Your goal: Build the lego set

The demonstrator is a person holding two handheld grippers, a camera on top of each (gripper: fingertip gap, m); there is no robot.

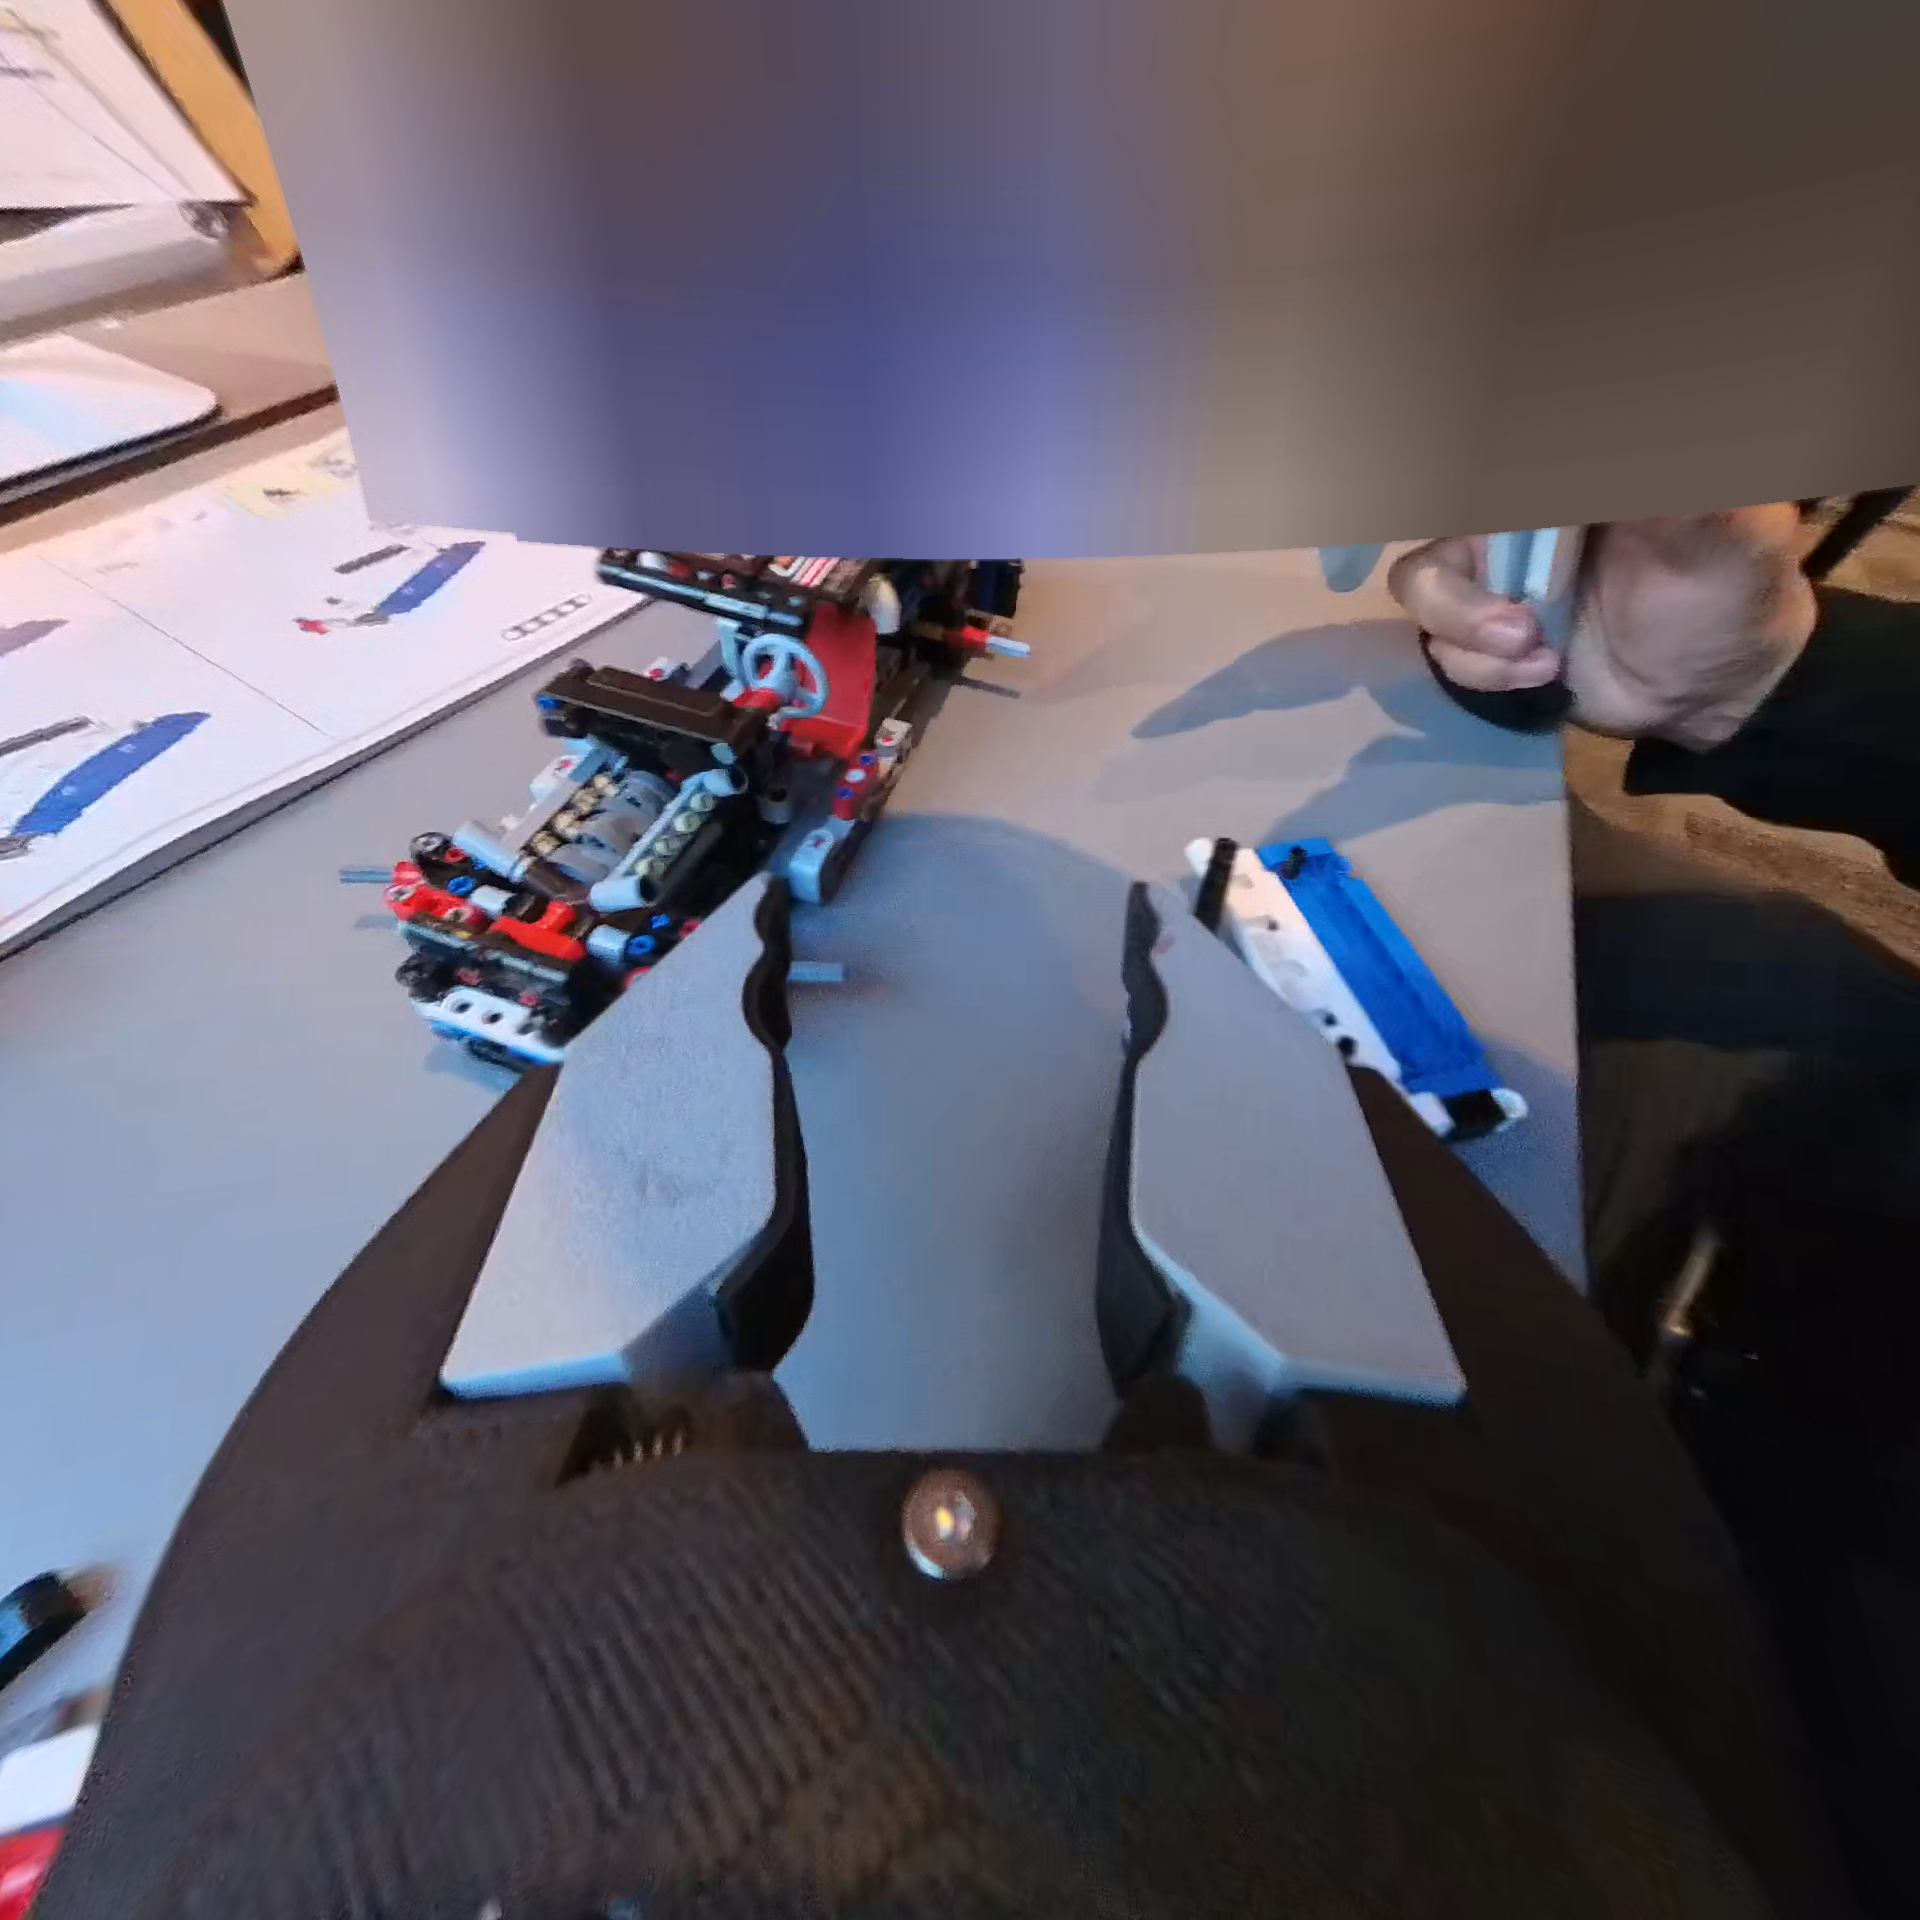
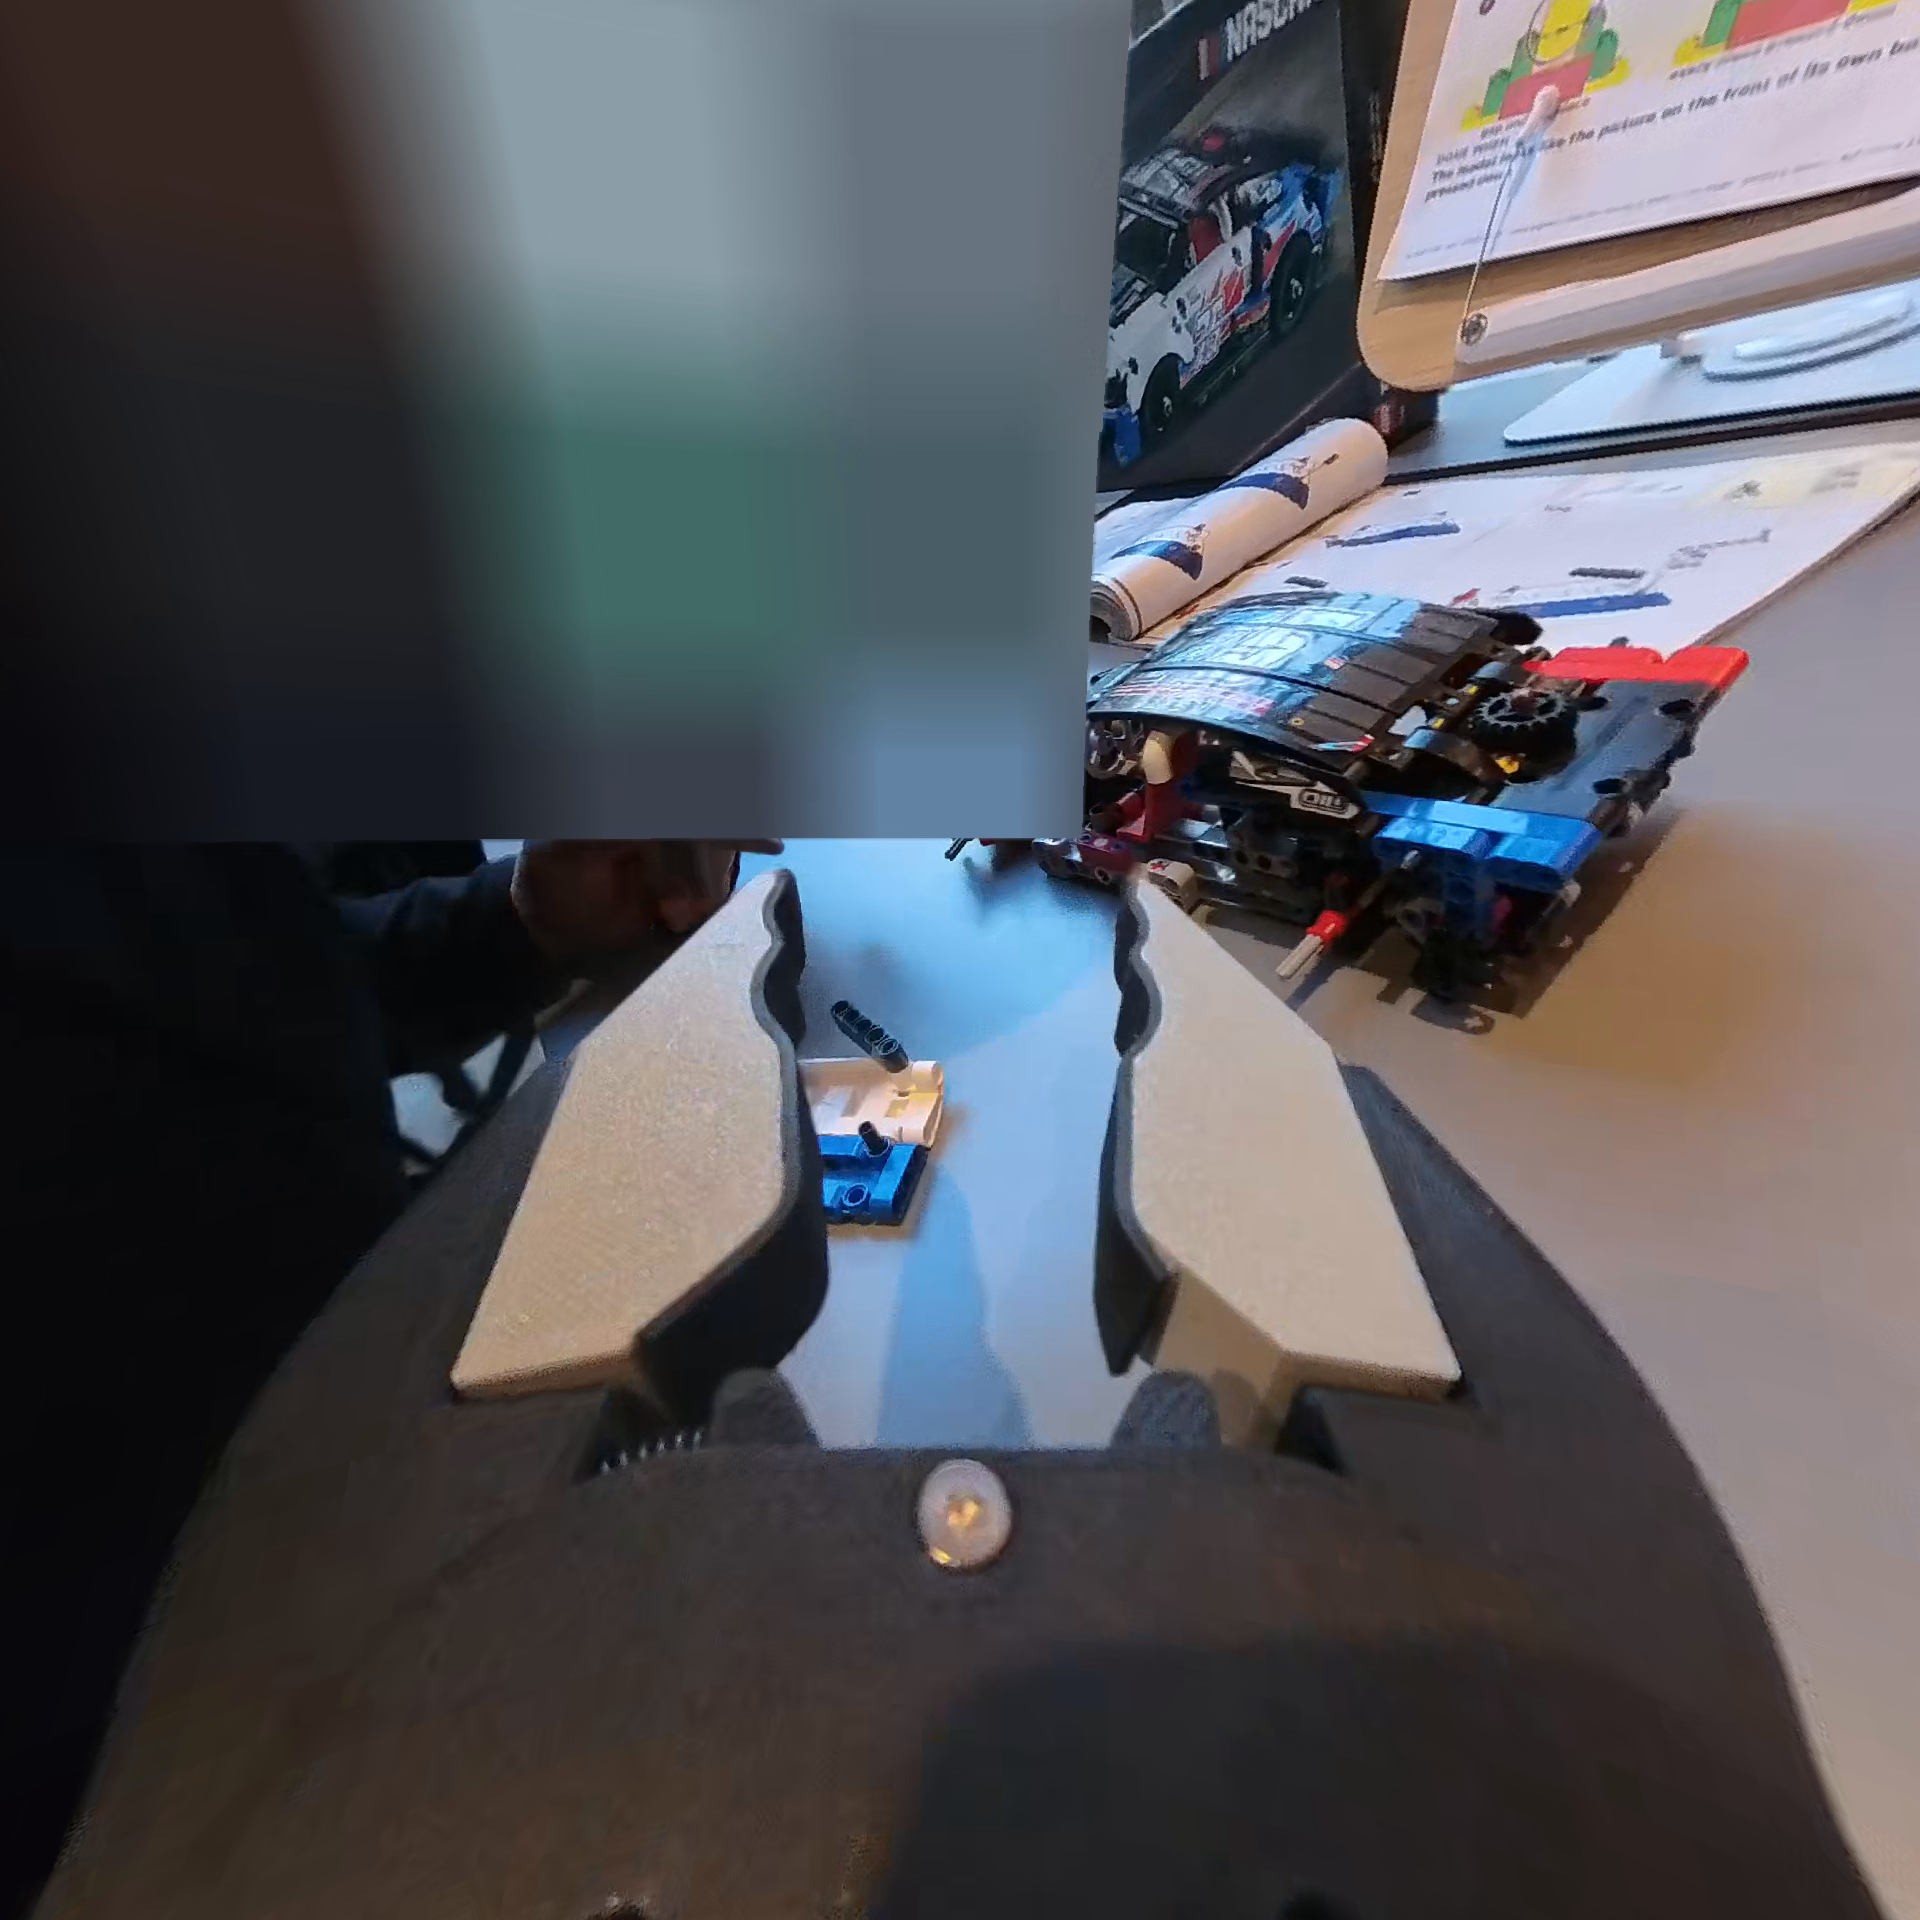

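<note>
A partly built lego car (image 1: 665, 810) in black, red, grey and blue lies on the grey table (image 1: 208, 1143), just ahead and left of my left gripper (image 1: 951, 914). That gripper is open and empty. A blue and white lego panel (image 1: 1351, 966) lies to its right. A small grey pin (image 1: 816, 974) lies by the left fingertip. In the right wrist view the car (image 2: 1382, 769) sits ahead and right of my right gripper (image 2: 956, 914), which is open and empty above the panel (image 2: 873, 1132). A short black beam (image 2: 871, 1034) stands on the panel's far end.
An open instruction booklet (image 1: 208, 665) lies at the left; it also shows behind the car (image 2: 1507, 540). The set's box (image 2: 1226, 270) and a stand with a printed sheet (image 2: 1662, 187) are at the back. A person's hand (image 1: 1621, 634) is at the table's right edge (image 1: 1569, 935).
</note>
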